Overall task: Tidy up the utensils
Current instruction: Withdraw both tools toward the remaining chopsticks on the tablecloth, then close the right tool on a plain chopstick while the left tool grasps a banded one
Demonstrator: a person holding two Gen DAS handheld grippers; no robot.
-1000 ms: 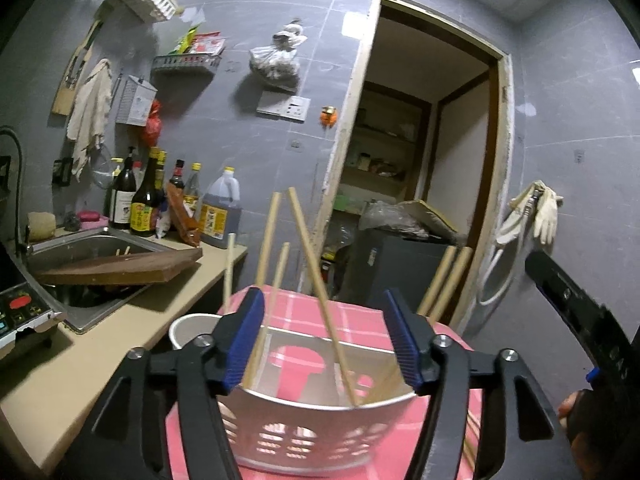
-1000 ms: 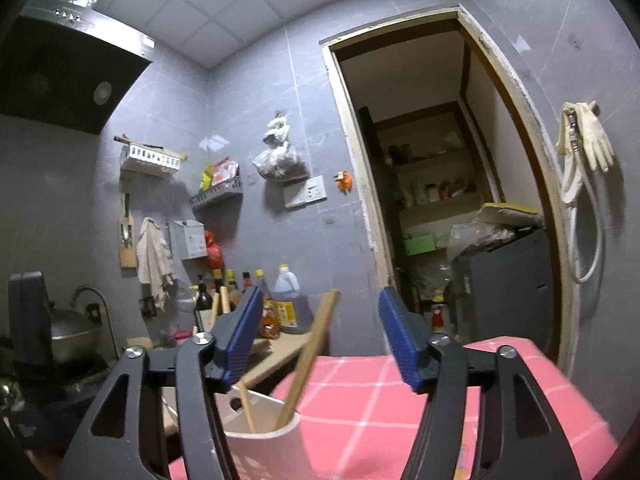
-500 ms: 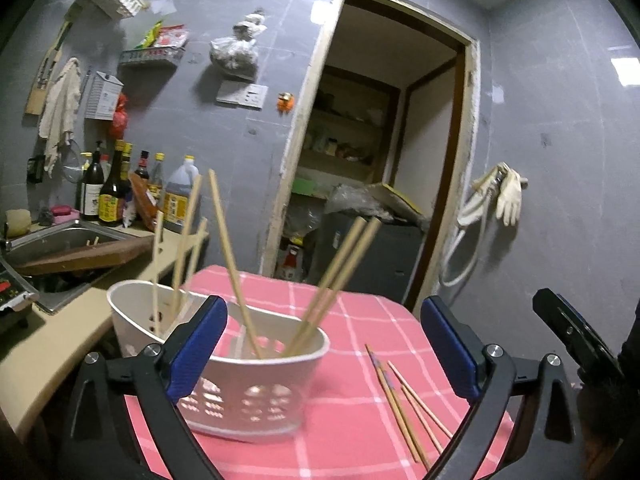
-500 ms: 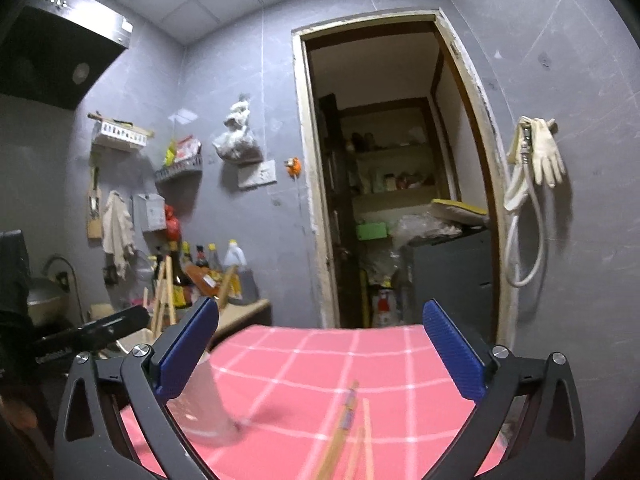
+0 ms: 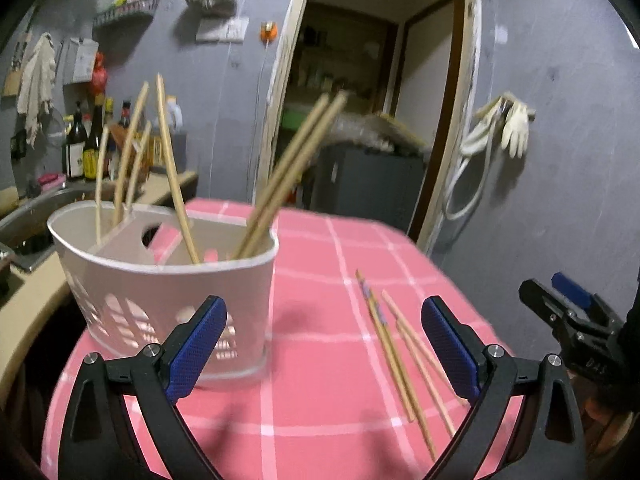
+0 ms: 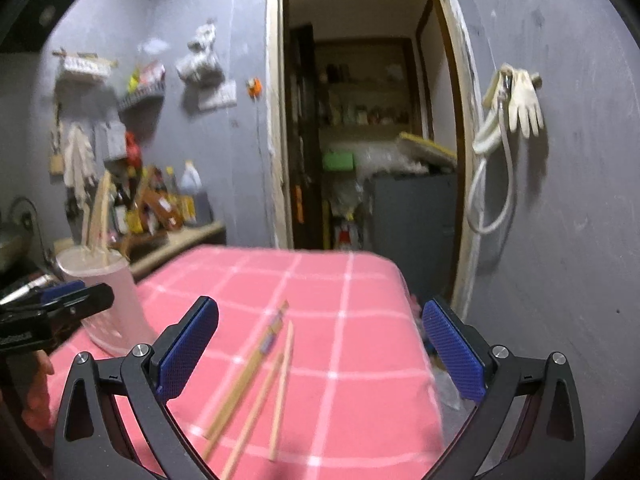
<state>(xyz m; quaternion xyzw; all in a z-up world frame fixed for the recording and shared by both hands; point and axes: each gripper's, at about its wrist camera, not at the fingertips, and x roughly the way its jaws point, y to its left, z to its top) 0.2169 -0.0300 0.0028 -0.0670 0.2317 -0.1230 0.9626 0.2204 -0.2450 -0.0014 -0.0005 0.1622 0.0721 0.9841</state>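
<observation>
between right tongs (image 6: 320, 354): loose chopsticks (image 6: 256, 376), seemingly untouched

The basket (image 5: 172, 280) stands on the left side of the table (image 5: 320, 400), with chopsticks (image 5: 176, 184) standing in it. More loose chopsticks (image 5: 400, 356) lie on the table to its right. A counter (image 5: 28, 320) is left of the table.

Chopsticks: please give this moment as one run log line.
left gripper: open | right gripper: open | chopsticks: loose on table | basket: holds others
</observation>
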